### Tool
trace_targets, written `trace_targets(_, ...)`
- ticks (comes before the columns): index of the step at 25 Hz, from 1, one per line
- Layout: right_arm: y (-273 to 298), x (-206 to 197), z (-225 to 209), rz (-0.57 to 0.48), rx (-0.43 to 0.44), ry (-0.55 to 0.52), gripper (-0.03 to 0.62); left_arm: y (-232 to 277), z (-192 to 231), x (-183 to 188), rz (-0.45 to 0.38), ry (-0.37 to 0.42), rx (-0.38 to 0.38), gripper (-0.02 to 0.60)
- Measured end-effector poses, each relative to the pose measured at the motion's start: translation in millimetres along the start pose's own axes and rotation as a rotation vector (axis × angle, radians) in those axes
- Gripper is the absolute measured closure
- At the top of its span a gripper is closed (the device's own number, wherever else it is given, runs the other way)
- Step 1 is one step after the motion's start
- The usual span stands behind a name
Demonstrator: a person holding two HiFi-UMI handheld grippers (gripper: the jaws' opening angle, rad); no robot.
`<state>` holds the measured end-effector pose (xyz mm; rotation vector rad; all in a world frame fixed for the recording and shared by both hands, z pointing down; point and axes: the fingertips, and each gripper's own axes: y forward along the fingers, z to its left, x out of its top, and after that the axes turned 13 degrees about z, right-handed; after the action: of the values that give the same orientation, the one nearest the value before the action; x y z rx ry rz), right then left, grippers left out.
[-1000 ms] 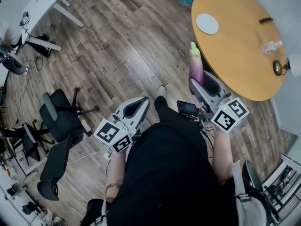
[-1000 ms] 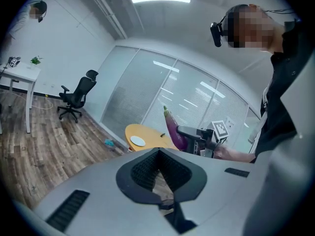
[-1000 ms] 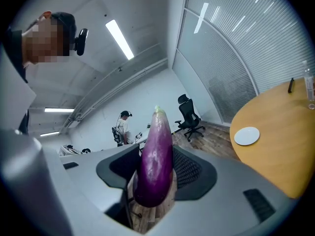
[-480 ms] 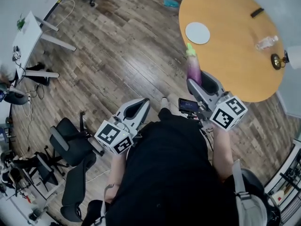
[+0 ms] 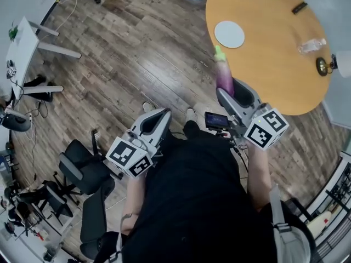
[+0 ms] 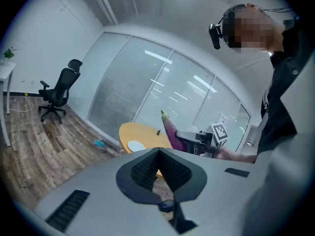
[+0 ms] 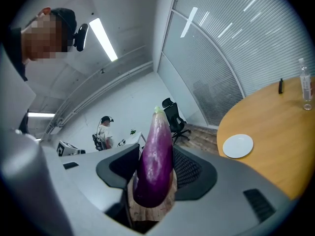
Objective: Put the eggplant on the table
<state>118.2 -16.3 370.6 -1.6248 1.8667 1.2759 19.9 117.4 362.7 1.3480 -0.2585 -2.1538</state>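
**Mia:** Where was the long purple eggplant (image 5: 224, 78)?

**Sam:** It was up in the air, in the right tool (image 5: 230, 91). The two jaws were squeezed on its fat end, one on each side. The rest stuck out past the jaw tips, with the green tip farthest out.

**Mia:** Which way did it point?

**Sam:** Its long side ran the same way as the tool. In the head view the green tip pointed toward the top of the frame, close to the small white round plate (image 5: 229, 34).

**Mia:** And the round orange wooden bench (image 5: 274, 48)?

**Sam:** It filled the upper right of that view, just past the eggplant. The green tip was right by the near rim. I could not tell if it hung over the wood or over the brown plank floor (image 5: 137, 48). It touched nothing but the jaws.

**Mia:** What about the left tool (image 5: 159, 116)?

**Sam:** It was at the lower left, well apart from the bench. Its jaws were pressed together with nothing in them.

**Mia:** So which hand was nearer?

**Sam:** The right one. I think it only needed to reach further up and right, over the bench, then go down and let go.
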Motion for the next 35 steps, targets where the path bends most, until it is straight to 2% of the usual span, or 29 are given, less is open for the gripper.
trace_targets(9,32,26,-1,-0.075,-0.158,0.055,0.373,1,67,34,0.086,0.052,-0.114,0.571)
trace_targets(15,54,52,9,-0.164,-0.325,0.102,0.373,8,115,71,0.163,0.125,-0.273,0.570)
trace_targets(21,84,70,13,-0.229,-0.435,0.145,0.373,19,161,113,0.199,0.197,-0.373,0.571)
trace_targets(26,104,78,26,-0.279,-0.539,0.171,0.374,14,199,129,0.242,0.238,-0.442,0.571)
trace_targets(35,98,68,35,-0.327,-0.699,0.254,0.373,30,220,140,0.316,0.287,-0.558,0.571)
